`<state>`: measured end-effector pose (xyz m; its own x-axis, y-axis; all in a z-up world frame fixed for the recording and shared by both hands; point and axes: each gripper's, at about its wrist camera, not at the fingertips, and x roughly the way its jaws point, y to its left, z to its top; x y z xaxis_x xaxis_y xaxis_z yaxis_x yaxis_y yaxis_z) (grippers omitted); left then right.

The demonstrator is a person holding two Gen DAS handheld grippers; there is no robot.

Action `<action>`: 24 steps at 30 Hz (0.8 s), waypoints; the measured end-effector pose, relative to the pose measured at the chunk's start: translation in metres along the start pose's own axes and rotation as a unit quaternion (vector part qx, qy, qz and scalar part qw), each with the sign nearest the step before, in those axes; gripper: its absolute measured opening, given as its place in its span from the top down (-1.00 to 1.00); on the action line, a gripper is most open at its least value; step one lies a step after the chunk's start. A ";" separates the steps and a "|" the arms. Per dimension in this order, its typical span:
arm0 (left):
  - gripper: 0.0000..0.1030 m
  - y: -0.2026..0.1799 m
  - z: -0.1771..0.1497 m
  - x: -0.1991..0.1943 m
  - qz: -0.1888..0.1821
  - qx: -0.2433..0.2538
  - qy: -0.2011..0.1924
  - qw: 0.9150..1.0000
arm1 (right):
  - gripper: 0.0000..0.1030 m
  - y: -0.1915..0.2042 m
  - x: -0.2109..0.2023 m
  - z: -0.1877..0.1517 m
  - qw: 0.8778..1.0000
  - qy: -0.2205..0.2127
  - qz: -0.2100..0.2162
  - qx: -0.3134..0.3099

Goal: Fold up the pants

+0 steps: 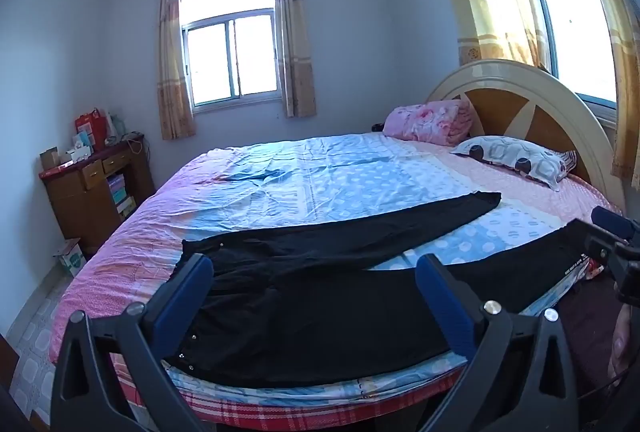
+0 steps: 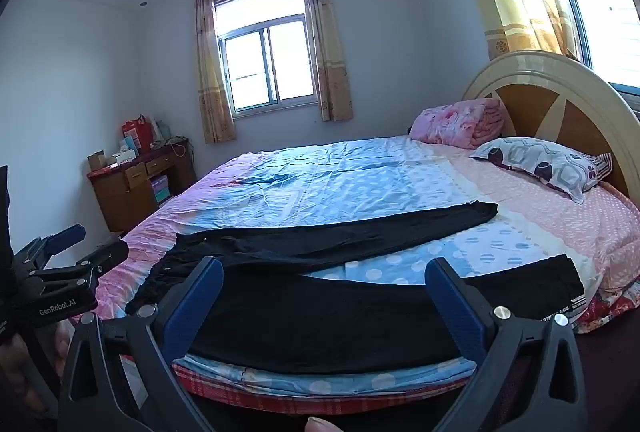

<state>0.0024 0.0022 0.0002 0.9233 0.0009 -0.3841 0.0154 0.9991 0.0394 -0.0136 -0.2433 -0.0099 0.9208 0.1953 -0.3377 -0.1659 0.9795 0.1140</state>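
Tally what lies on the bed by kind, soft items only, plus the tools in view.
Black pants: 1, spread flat with legs apart
Patterned pillow: 1
Folded pink blanket: 1
Tools: 2, left tool and right tool, both open with nothing gripped
Total: 5

My left-hand camera looks out from the near edge of the bed (image 1: 132, 216), angled slightly down along its own fingers toward the far window (image 1: 230, 60), close above the waist end of the pants (image 1: 304, 296), with my other tong (image 1: 612, 232) at its right edge. My right-hand camera sits beside it at the same bed (image 2: 280, 176) edge, facing the same way, closer to the headboard (image 2: 560, 100). Both share the bed, pants (image 2: 320, 316), window (image 2: 266, 66), desk (image 2: 136, 184) and pillows.
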 end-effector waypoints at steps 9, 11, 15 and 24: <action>-1.00 -0.010 -0.004 -0.003 0.001 0.020 -0.011 1.000 | -0.98 0.000 0.002 -0.002 1.000 -0.001 -0.006 0.002; -1.00 -0.009 -0.004 -0.002 0.001 0.017 -0.009 1.000 | -0.98 0.005 0.003 -0.004 1.000 -0.001 -0.007 0.003; -1.00 -0.005 -0.004 0.002 -0.001 0.012 -0.005 1.000 | -0.98 0.001 0.003 -0.004 1.000 -0.001 -0.003 0.010; -1.00 -0.002 -0.006 0.004 -0.002 0.009 -0.004 1.000 | -0.98 0.001 0.005 -0.002 1.000 0.001 -0.006 0.008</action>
<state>0.0042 0.0008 -0.0070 0.9262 -0.0029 -0.3771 0.0255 0.9982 0.0548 -0.0100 -0.2415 -0.0137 0.9223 0.1834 -0.3402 -0.1489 0.9809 0.1250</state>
